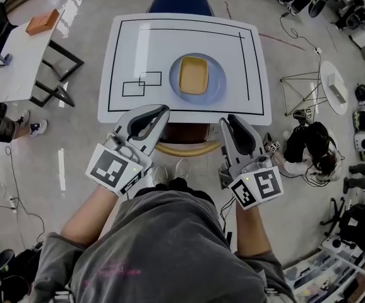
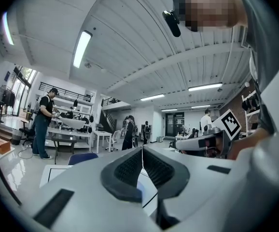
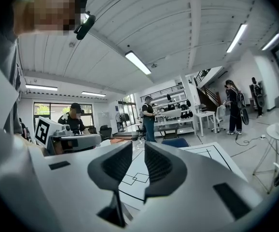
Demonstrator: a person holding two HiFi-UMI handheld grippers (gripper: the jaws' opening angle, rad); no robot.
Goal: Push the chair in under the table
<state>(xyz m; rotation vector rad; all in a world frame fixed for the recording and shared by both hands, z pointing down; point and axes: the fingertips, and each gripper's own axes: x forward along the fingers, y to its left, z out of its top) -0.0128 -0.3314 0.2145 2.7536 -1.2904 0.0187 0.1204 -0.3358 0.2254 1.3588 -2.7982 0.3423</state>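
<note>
A chair with a curved wooden back [image 1: 182,149] and a dark seat stands at the near edge of the white table [image 1: 125,115], its seat mostly under the tabletop. My left gripper [image 1: 160,111] hovers above the chair back's left end, shut with nothing between its jaws [image 2: 142,151]. To the right of the chair back my right gripper [image 1: 233,120] is held level with a narrow gap between its pads [image 3: 138,146] and nothing in it. Neither gripper touches the chair. The chair does not show in either gripper view.
On the table a blue plate [image 1: 219,81] carries a tan tray [image 1: 193,76]. A blue chair [image 1: 180,2] sits at the far side. A side table [image 1: 18,59] stands left, a round white stand [image 1: 333,87] and a crouching person [image 1: 309,147] right. Cables cross the floor.
</note>
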